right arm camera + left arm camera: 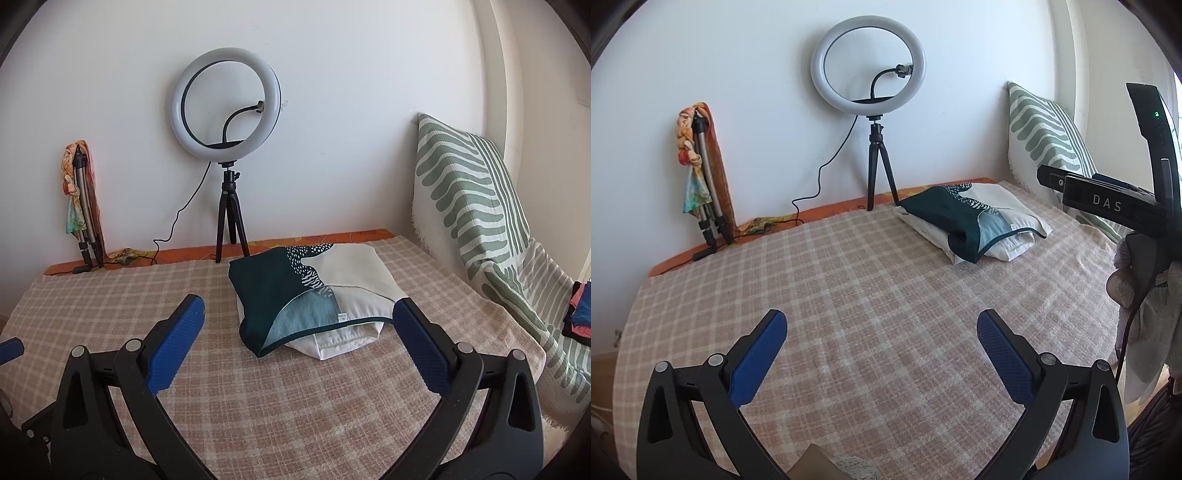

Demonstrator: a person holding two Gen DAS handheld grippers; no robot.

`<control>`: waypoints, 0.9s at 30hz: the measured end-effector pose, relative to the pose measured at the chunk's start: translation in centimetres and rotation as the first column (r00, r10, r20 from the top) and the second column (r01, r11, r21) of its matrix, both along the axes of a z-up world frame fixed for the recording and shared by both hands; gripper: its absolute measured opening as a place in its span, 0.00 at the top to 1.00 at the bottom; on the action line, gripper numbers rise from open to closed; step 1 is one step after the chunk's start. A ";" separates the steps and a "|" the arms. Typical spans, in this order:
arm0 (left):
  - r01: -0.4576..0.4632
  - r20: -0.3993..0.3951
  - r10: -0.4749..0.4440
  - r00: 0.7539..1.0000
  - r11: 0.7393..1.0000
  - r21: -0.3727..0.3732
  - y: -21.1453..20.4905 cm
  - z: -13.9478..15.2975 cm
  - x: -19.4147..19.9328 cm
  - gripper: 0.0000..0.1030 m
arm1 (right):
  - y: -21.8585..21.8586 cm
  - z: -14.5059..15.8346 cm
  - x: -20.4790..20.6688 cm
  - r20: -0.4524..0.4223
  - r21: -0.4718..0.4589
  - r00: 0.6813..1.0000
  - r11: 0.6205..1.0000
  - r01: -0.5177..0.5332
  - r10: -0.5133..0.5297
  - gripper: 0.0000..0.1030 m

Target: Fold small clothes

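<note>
So the folded teal-and-cream patterned garment stack [314, 295] sits toward the bed's far right corner, straight ahead of the wide-open right hand-held gripper [297, 341], way closer than the equally open left hand-held gripper [881, 350].

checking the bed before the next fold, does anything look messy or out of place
Mostly tidy. The folded clothes lie in a stack on the checked blanket, but the white piece underneath pokes out unevenly past the dark green top. A patterned scarf hangs knotted over a folded tripod against the wall. Both grippers are open and empty.
</note>
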State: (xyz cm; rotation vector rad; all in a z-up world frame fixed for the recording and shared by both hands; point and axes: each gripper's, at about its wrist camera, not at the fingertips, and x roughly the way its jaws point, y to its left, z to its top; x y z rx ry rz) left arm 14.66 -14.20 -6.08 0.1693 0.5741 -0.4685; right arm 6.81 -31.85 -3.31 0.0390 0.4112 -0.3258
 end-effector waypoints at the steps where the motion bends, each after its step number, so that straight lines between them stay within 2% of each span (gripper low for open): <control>1: 0.000 0.000 0.000 1.000 1.000 0.001 0.0 0.0 0.0 0.01 | 0.0 0.0 0.0 -0.001 0.001 1.000 1.000 -0.002 0.002 0.00; 27: 0.000 -0.002 0.000 1.000 1.000 0.001 0.1 -0.1 -0.1 0.01 | 0.0 -0.5 0.3 -0.014 0.015 1.000 1.000 -0.018 0.018 0.00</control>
